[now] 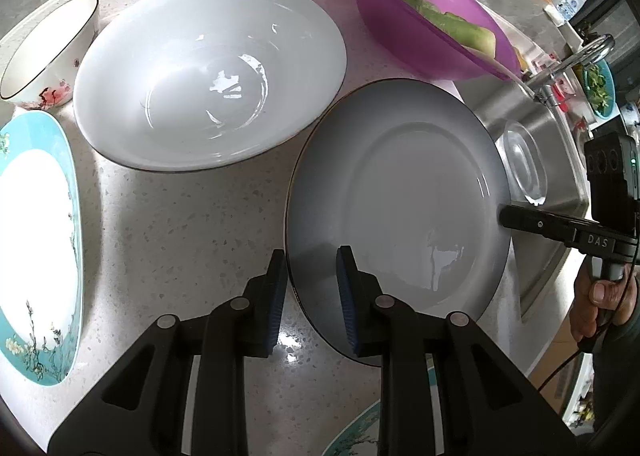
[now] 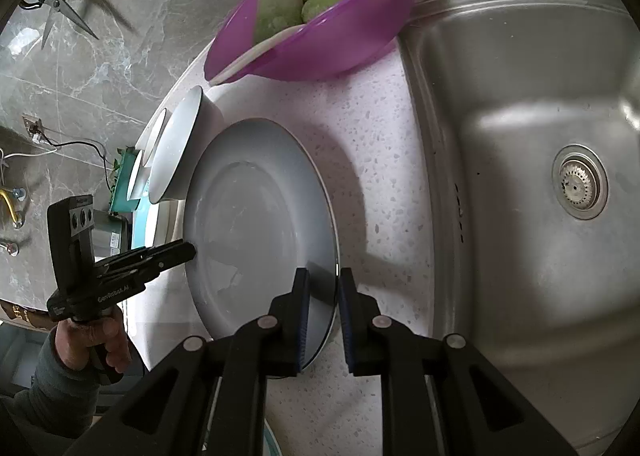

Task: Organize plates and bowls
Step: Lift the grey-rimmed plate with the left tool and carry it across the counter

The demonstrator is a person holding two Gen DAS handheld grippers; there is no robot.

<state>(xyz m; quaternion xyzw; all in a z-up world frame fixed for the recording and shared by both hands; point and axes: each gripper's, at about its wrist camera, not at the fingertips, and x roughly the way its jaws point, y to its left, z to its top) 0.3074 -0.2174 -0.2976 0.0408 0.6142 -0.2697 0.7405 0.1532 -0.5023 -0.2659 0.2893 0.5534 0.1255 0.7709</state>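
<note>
— Plates first: going from the left of the grey plate, what do you have on the worktop?

— Farthest left of it lies my teal flowered plate, with a small floral bowl behind that. Next comes the big white bowl, just beside the grey plate's left rim; whether they touch I cannot tell. Behind the grey plate stands a purple bowl holding green vegetable pieces. To the right of the grey plate is the steel sink, where a clear glass dish lies.

— And the grey plate itself?

— It sits on the speckled worktop near the sink's edge, and I have it at both sides.

— How does your left hand-held gripper stand?

— Its fingers straddle the grey plate's near-left rim, one pad outside, one over the plate, with a narrow gap between them. I cannot tell whether the pads press on the rim.

— And your right hand-held gripper?

— It pinches the opposite rim of the grey plate, on the sink side; the thin edge runs between the two blue pads, which are drawn nearly together on it.

— Anything else around that plate?

— From the right wrist view, scissors hang on the marble wall well beyond the plate, and my left hand grips its handle beside the plate's far side.
</note>
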